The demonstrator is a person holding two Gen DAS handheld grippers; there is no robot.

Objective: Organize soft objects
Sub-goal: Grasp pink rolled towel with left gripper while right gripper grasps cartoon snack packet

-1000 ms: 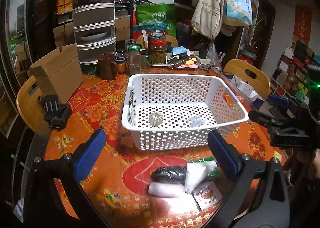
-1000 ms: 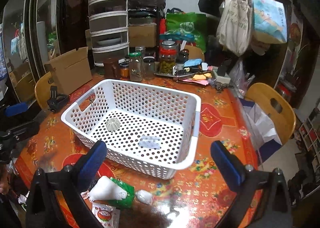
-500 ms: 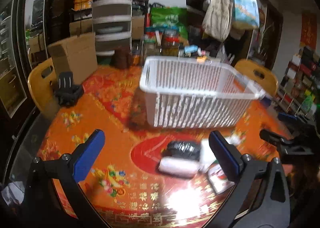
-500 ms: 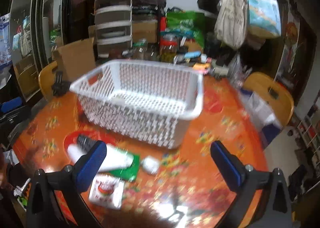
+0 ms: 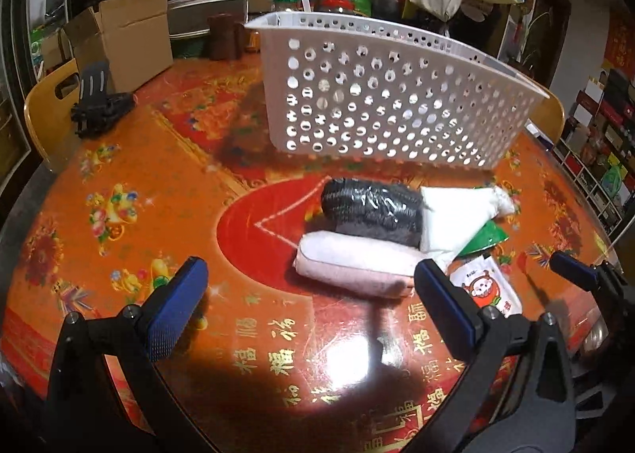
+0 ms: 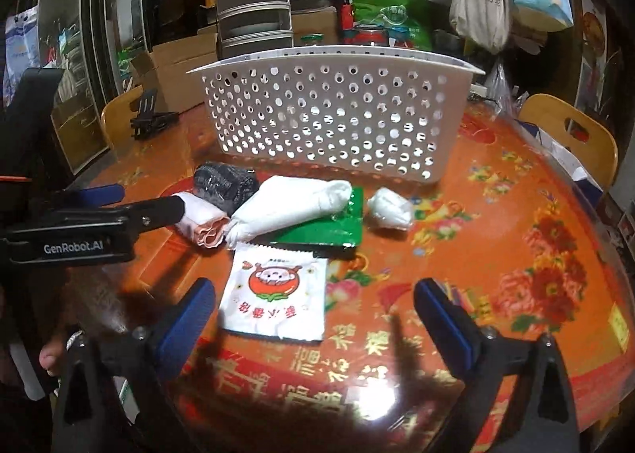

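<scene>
- Left tool (image 5: 305,308) wide open, empty; pink roll (image 5: 353,268) at 1 o'clock, long axis crosswise, touching black roll (image 5: 371,211).
- Right tool (image 6: 313,316) empty, closing slightly; white sachet (image 6: 276,296) between fingers, on worktop (image 6: 516,254).
- Basket (image 6: 329,115) at 12 o'clock.

White holed basket (image 6: 333,115) stands at the far side of the table. In front of it lies the cluster: a black roll (image 6: 224,185) far left, a pale pink roll (image 6: 202,224) touching it on the near side, a long white bundle (image 6: 291,207) lying across a green packet (image 6: 329,228), a small white ball (image 6: 391,209) apart to the right, and nearest, a flat white sachet (image 6: 276,296) with a cartoon print.
</scene>
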